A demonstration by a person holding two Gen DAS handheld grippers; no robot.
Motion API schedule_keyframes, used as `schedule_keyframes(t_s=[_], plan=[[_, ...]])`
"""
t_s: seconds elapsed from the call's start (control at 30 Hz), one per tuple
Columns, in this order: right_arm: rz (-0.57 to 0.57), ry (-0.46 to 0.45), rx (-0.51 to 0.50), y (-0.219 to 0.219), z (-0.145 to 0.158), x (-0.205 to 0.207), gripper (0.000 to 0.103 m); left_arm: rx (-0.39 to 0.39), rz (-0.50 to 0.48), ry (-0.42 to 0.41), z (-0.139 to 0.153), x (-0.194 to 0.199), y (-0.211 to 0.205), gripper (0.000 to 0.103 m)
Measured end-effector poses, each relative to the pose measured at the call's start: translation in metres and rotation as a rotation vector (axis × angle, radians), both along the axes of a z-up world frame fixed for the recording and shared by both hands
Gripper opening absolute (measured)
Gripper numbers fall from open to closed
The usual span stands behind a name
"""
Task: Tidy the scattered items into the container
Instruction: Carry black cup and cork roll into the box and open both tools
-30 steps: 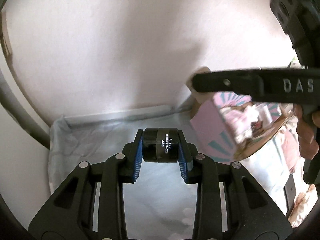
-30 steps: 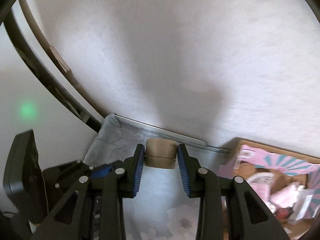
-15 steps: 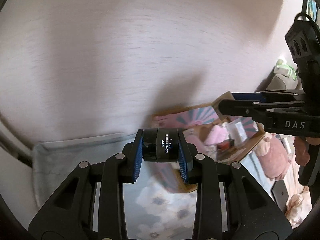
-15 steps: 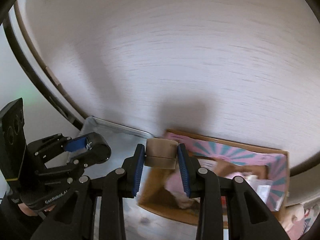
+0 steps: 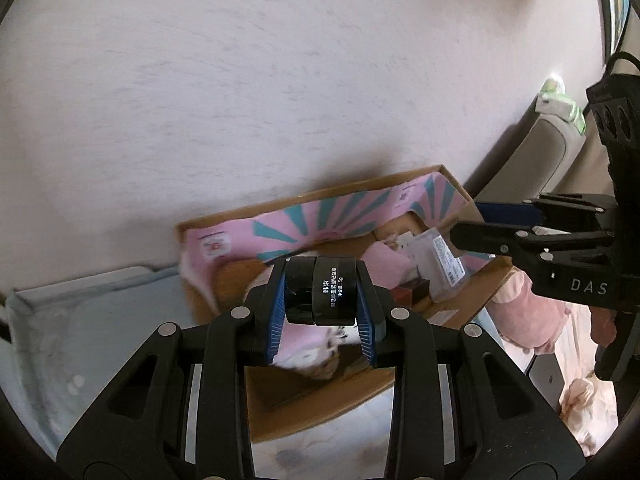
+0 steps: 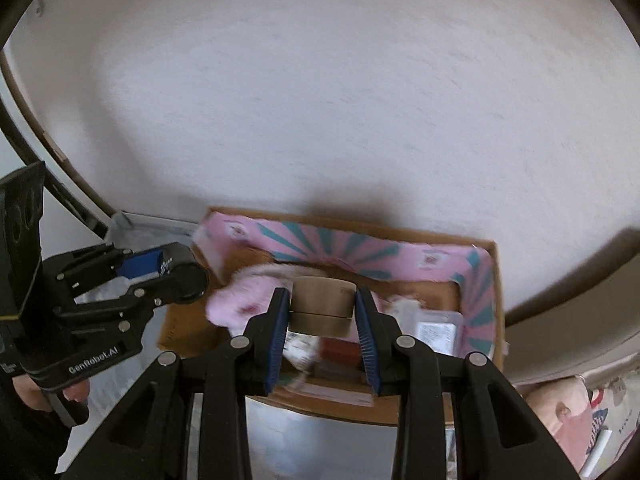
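- Left wrist view:
  - Left gripper (image 5: 322,300) is clenched on a black jar (image 5: 320,295), pads on both flanks, white label text facing the camera.
  - Jar hangs over the near left part of the box (image 5: 316,200), a cardboard carton with a pink and teal lining, set against the wall (image 5: 280,80).
  - Box already holds a pink soft item (image 5: 380,260) and a clear packet (image 5: 440,256).
  - Right gripper (image 5: 476,224) reaches in from the right, over the box's right edge.
  - Step in hand, as judged: release into the box. Lower the jar inside the rim before parting the jaws, and aim for bare floor near the left wall so it does not roll off the soft item.
  - Change: half a second ago the box lay ahead and to the right of the jar; now it sits under the jar. One second ago the view was mostly bedding and wall.
- Right wrist view:
  - Right gripper (image 6: 322,312) grasps a tan jar (image 6: 322,305), lid seam level, over the box (image 6: 496,300) middle.
  - Left gripper (image 6: 176,276) with its black jar (image 6: 186,280) stands at the box's left edge, close by.
  - Keep the two grippers apart during descent; release one at a time.
  - Change: the box has come from the lower right to directly beneath the jaws.
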State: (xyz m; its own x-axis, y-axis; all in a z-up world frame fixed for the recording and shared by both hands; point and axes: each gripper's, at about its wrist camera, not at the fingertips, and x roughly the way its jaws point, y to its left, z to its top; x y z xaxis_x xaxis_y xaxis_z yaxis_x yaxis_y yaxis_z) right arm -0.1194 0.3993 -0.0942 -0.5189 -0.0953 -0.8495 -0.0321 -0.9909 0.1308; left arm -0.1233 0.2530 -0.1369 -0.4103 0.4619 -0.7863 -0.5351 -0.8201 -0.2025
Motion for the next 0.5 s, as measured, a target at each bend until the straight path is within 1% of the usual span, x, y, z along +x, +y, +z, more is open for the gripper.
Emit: schedule_keyframes(t_s=[0.1,0.3,0.4,0.43,0.47,0.5], plan=[[-0.017,-0.019,-0.008,0.022,-0.008,0.005,0.031,-0.008,-0.007,-0.013,-0.007,-0.002,0.014,0.028],[-0.021,-0.044,-0.021,0.046,-0.021,0.010,0.031,-0.016,-0.005,-0.038,-0.018,-0.005,0.035,0.028],[-0.016,-0.065,-0.020,0.046,-0.028,0.005,0.031,-0.059,0.026,-0.047,-0.019,-0.008,0.039,0.030],[-0.018,-0.083,-0.017,0.047,-0.032,0.003,0.032,-0.092,0.036,-0.050,-0.020,-0.009,0.041,0.037],[-0.019,-0.099,-0.016,0.050,-0.035,0.001,0.035,-0.119,0.035,-0.051,-0.020,-0.009,0.042,0.048],[-0.026,-0.117,-0.012,0.051,-0.039,0.000,0.050,-0.130,0.032,-0.049,-0.019,-0.008,0.042,0.089]])
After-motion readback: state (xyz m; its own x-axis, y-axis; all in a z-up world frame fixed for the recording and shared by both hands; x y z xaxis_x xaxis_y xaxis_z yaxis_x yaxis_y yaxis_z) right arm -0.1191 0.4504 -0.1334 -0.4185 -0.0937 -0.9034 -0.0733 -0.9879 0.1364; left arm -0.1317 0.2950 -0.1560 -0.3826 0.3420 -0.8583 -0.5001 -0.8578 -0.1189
